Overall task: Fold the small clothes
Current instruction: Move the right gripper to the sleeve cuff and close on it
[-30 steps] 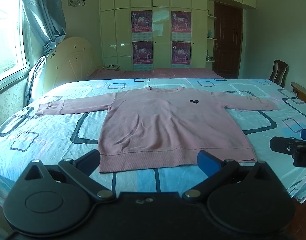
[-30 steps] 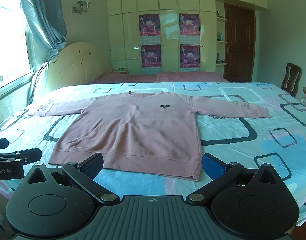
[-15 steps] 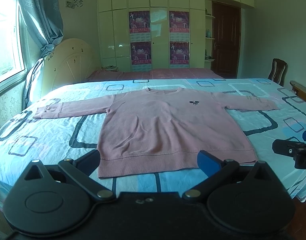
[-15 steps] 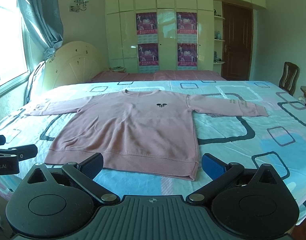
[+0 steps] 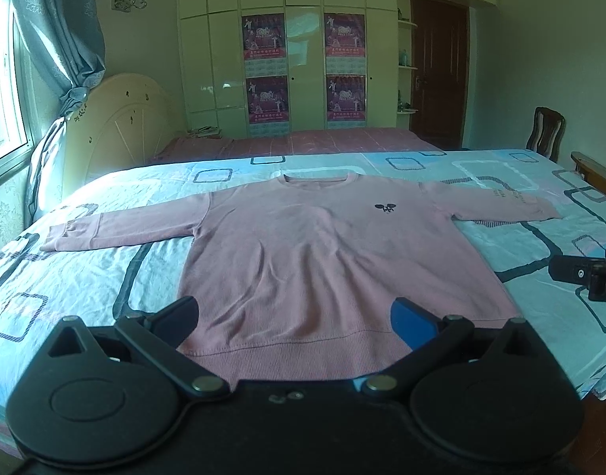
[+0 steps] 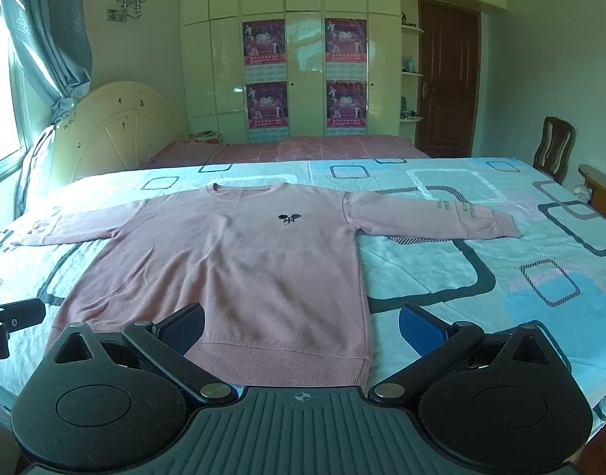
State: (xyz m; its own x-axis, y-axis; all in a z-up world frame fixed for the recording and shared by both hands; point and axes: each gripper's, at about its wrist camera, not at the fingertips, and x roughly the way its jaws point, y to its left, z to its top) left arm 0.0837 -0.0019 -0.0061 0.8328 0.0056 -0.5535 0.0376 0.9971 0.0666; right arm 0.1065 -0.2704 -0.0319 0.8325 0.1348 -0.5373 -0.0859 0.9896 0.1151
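A pink long-sleeved sweatshirt (image 5: 323, 253) (image 6: 239, 261) lies flat and face up on the bed, both sleeves spread wide, its ribbed hem nearest me. My left gripper (image 5: 295, 316) hovers open just above the hem, nothing between its blue-padded fingers. Over the hem's right corner my right gripper (image 6: 301, 326) also stands open and empty. Each gripper shows at the edge of the other's view: the right gripper (image 5: 584, 277) and the left gripper (image 6: 10, 320).
The bed (image 5: 85, 277) carries a light blue sheet with dark square outlines. A cream headboard (image 5: 121, 130) and a curtained window stand at the left. A second bed with a pink cover (image 6: 287, 148) lies behind, then wardrobes with posters, a door and a wooden chair (image 6: 556, 150).
Both grippers have moved forward, closer to the sweatshirt's hem, which now sits between the fingers of each. The sweatshirt itself has not moved.
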